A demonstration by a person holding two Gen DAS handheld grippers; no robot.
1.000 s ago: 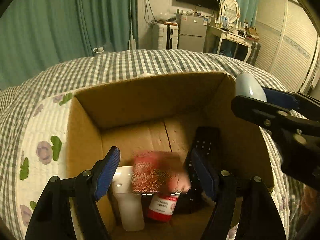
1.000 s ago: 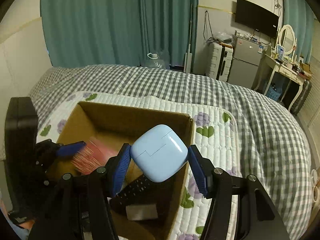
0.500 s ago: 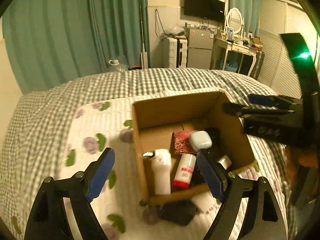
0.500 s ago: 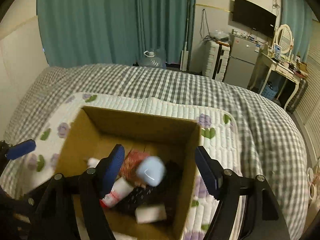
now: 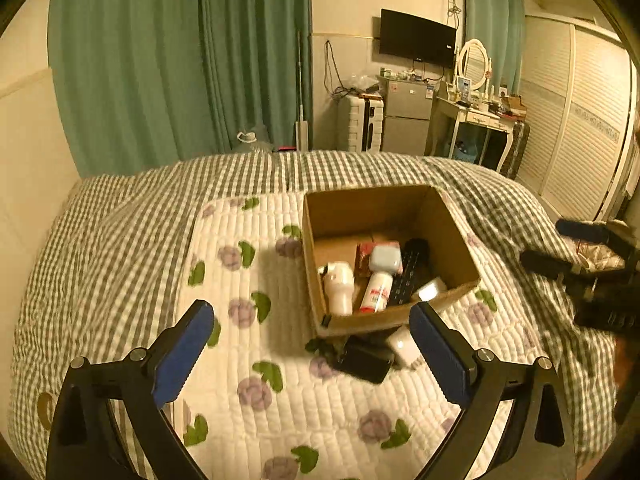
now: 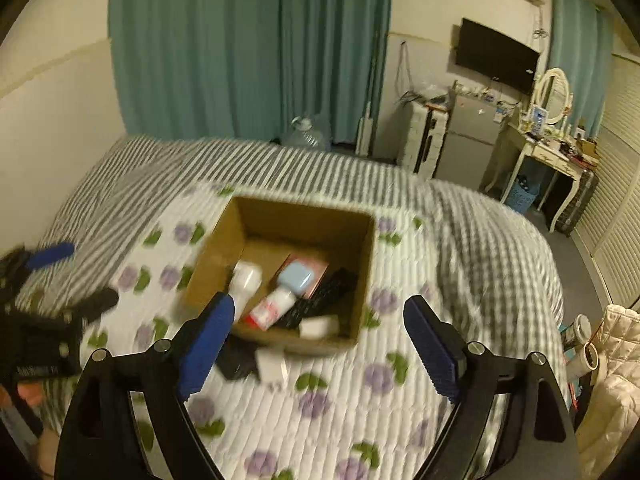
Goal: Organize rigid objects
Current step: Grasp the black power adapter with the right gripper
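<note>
Cardboard box [image 5: 452,224] sits open-topped on a white quilted mat printed with purple flowers [image 5: 256,360], which lies on a bed covered in a grey-and-white checked blanket [image 5: 120,220]. Inside the box lie a white bottle [image 5: 339,288], a small white bottle with a red label [image 5: 376,292], a pale blue earbud case [image 5: 385,259] resting on a red packet [image 5: 362,254], a black remote control [image 5: 410,276] and a small white block [image 5: 430,290] in the near right corner. Just outside the near wall of the box, on the mat, a flat black object [image 5: 366,358] and a white object [image 5: 402,346] lie touching each other. The left tongs [image 5: 314,346] hang above the mat short of the box, their blue-padded jaws having just been opening, now spread wide with nothing between them. The right tongs [image 6: 320,334] likewise stand with jaws apart and empty, having just been opening, above the near edge of the box; the right wrist view is blurred. Each view catches the other tool at its edge. Green curtains [image 5: 180,60] hang behind the bed, with a wall-mounted television [image 5: 418,38] and a dressing table [image 5: 476,118] farther off.
</note>
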